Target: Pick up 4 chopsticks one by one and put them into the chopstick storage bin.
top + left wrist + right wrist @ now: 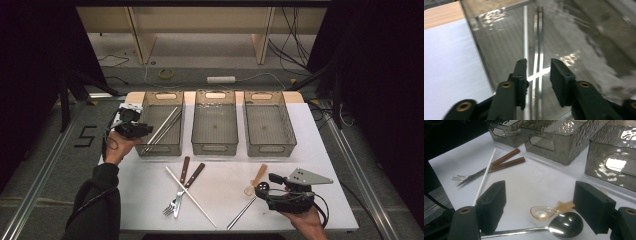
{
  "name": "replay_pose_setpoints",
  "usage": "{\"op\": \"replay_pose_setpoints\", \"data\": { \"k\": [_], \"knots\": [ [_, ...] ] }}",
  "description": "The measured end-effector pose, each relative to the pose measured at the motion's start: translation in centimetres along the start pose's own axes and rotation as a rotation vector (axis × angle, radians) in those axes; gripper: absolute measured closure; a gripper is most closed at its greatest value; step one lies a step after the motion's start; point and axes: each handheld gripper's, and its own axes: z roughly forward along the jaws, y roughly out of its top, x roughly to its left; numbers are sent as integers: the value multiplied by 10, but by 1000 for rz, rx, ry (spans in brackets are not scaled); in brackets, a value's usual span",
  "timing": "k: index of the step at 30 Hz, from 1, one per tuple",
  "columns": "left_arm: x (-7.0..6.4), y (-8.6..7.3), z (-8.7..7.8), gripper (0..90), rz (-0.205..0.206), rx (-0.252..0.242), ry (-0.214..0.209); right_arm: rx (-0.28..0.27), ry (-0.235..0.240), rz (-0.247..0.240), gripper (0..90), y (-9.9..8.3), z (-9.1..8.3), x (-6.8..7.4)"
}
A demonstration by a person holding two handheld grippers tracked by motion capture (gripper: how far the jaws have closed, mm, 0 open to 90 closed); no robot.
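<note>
Gaping left tongs [538, 71] over ribbed clear bin [161, 131] | right tongs [539, 205] apart, shiny spoon [564, 225]

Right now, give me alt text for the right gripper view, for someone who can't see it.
Open black tongs frame a shiny metal spoon and a translucent amber plastic spoon lying bowl to bowl on a white table. Farther off lie a wooden-handled fork, a white stick and three smoky clear plastic bins.
</note>
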Motion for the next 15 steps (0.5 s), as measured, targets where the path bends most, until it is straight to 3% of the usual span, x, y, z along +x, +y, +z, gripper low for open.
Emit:
{"op": "replay_pose_setpoints", "data": {
  "k": [2,4,6,8,11,15],
  "knots": [
    [-6,-1,-5,570,16,-6,-23,0,0,-1,276,0,0,0],
    [-13,-1,-10,518,60,1,-50,0,0,-1,276,0,0,0],
    [-21,0,-16,447,98,21,-43,-1,1,-2,276,1,-1,1],
    [-31,0,-23,429,146,24,-95,-2,1,-7,276,1,-1,2],
    [-45,-2,-28,394,230,59,-106,-2,0,-5,276,1,-1,1],
    [-64,-7,-31,361,304,89,-146,-2,4,-7,276,1,-2,3]
  ]
}}
